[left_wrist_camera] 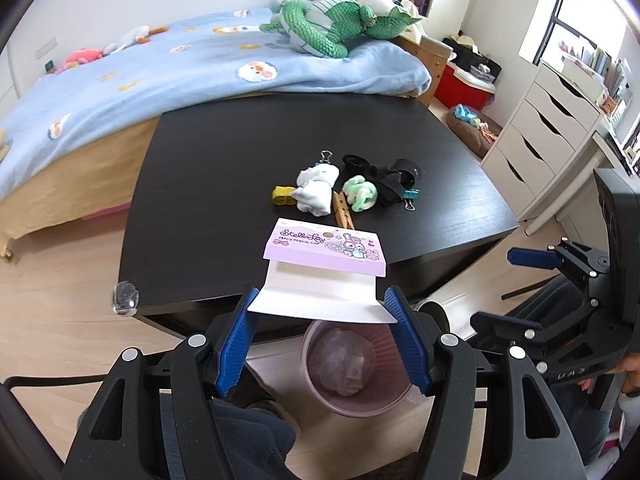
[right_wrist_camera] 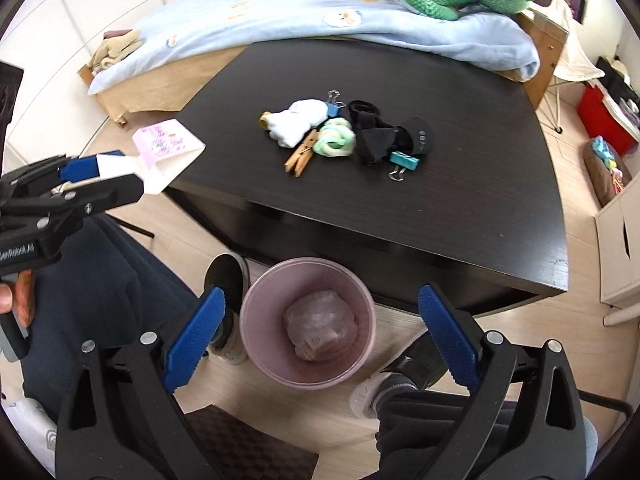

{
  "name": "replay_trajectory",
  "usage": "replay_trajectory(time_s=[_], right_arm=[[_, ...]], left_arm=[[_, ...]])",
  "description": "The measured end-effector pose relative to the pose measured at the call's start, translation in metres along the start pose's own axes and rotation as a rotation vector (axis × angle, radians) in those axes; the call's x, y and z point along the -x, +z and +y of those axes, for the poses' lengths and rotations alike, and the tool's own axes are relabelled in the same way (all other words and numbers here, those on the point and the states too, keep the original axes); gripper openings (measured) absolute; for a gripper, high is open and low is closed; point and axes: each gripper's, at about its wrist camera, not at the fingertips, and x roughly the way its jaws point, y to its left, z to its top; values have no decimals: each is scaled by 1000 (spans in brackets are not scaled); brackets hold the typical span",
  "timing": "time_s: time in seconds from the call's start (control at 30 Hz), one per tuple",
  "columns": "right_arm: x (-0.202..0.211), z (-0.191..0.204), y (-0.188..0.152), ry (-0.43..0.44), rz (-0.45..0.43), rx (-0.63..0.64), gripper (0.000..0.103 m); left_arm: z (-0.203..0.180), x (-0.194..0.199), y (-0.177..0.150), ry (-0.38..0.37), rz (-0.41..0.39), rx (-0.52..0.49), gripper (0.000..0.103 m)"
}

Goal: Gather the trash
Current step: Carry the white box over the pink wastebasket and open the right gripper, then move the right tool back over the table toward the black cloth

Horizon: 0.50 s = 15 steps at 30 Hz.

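The left tongs (left_wrist_camera: 322, 312) are clamped on a folded card package (left_wrist_camera: 326, 258), purple with a white flap; both blue pads press against the edges of the flap. The package is held in the air at the near edge of the tabletop (left_wrist_camera: 224, 168), and the printed purple face points away from the tongs.

The right tongs (right_wrist_camera: 320, 320) stand wide apart with nothing between the pads. Directly beneath and ahead of them sits a pink waste bin (right_wrist_camera: 308, 324) on the floor, hard against the tabletop's front edge. A crumpled clear plastic wrapper (right_wrist_camera: 320, 330) lies at the bottom of the bin.

Beyond both tongs, near the middle of the tabletop, a cluster of small items lies close together: a white sock (right_wrist_camera: 296, 122), a wooden clothespin (right_wrist_camera: 301, 157), a green knotted band (right_wrist_camera: 334, 140), a black sock (right_wrist_camera: 374, 134) and a teal binder clip (right_wrist_camera: 404, 162). A person's dark trouser legs and shoes flank the bin.
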Motion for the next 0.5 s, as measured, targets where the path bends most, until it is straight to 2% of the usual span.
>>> replay_trajectory(time_s=[0.5], right_arm=[[26,-30,-2,-52,-64,-98,96]], left_arm=[[-24,-4,0,-51,14,-59,63]])
